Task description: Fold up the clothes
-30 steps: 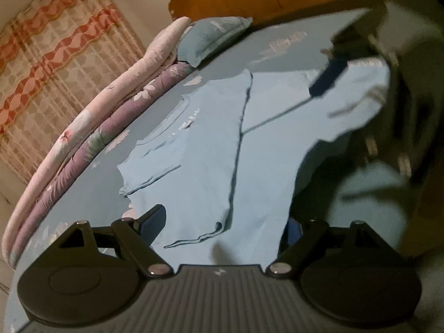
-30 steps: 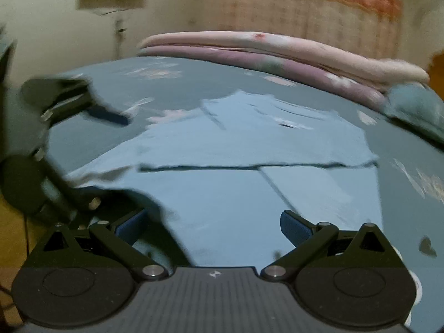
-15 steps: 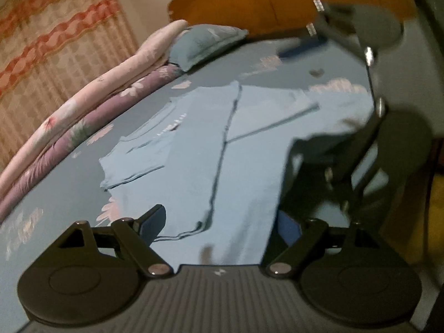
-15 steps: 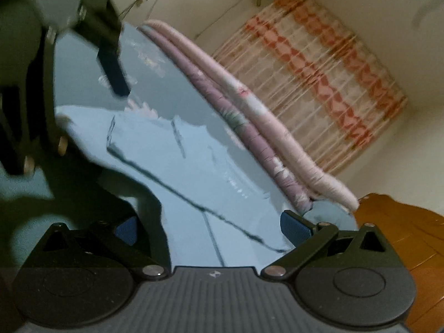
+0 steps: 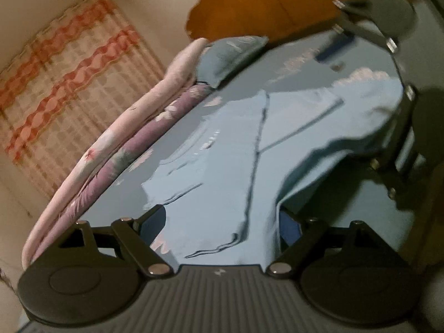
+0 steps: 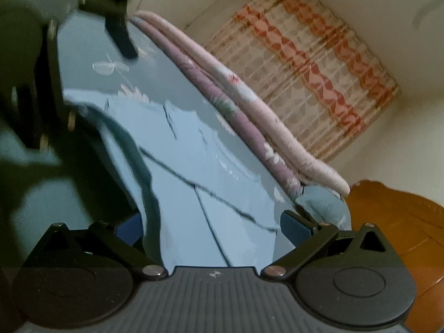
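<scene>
A light blue T-shirt (image 5: 222, 152) lies spread on the blue floral bed sheet (image 5: 305, 63), its sides folded in along dark creases. The near edge rises toward both cameras, with shadow under it. My left gripper (image 5: 222, 224) has its jaws wide apart, and the hem lies between them, covering part of the right pad. In the right wrist view the shirt (image 6: 188, 166) runs up between the wide-apart jaws of my right gripper (image 6: 213, 224) and hides part of the left pad. Each view shows the other gripper's finger (image 5: 333, 52) (image 6: 123, 38), blurred.
Rolled pink and purple quilts (image 5: 111, 144) (image 6: 236, 105) line the bed's far side. A blue pillow (image 5: 230, 55) (image 6: 322, 202) rests against a wooden headboard (image 5: 277, 5). A red-and-white curtain (image 6: 305, 69) hangs behind.
Both views have tilted and swung, the right one most. The shirt's near edge has come up off the bed between the two grippers. The jaws stay wide apart.
</scene>
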A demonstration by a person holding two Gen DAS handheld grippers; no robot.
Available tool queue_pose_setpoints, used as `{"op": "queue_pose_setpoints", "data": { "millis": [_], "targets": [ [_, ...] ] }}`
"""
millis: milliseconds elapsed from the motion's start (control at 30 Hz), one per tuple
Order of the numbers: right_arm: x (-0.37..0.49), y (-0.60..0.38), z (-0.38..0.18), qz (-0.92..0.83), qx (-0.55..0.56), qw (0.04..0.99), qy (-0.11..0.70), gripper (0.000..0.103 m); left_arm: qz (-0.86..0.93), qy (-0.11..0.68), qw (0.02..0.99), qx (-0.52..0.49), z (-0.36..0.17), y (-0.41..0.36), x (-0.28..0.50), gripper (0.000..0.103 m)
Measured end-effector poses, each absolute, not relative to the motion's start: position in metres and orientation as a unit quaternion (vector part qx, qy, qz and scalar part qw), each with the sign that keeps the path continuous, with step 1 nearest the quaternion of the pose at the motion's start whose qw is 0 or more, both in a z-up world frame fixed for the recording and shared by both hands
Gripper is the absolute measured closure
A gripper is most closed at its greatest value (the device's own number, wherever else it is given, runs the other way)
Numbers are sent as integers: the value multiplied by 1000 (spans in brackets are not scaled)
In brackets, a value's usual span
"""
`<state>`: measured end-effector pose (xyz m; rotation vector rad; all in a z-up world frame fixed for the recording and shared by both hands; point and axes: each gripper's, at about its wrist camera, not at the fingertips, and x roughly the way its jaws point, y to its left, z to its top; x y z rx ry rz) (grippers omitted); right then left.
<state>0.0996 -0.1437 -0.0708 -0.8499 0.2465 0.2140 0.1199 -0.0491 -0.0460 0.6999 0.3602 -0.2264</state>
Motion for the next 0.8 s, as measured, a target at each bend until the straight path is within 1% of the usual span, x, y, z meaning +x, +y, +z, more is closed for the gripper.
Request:
{"op": "queue_pose_setpoints", "data": {
  "millis": [167, 400, 600, 667, 733, 800],
  "targets": [
    [98, -155, -79, 63, -431, 892, 118, 0, -101, 174, 923, 329, -39, -42, 118, 17],
    [76, -201, -65, -23, -447, 888, 110, 0, -97, 191, 917, 335, -35, -30, 94, 18],
    [63, -241, -52, -66, -424, 892, 138, 0, -105, 212, 916, 324, -26, -16, 70, 18],
    [66, -248, -51, -62, -403, 900, 152, 0, -100, 211, 917, 322, -24, -13, 71, 17],
    [74, -251, -48, -31, -354, 918, 177, 0, -94, 210, 921, 315, -23, -12, 77, 17],
    [80, -250, -45, 12, -293, 936, 195, 0, -98, 224, 927, 285, -27, -10, 92, 17]
  ]
}}
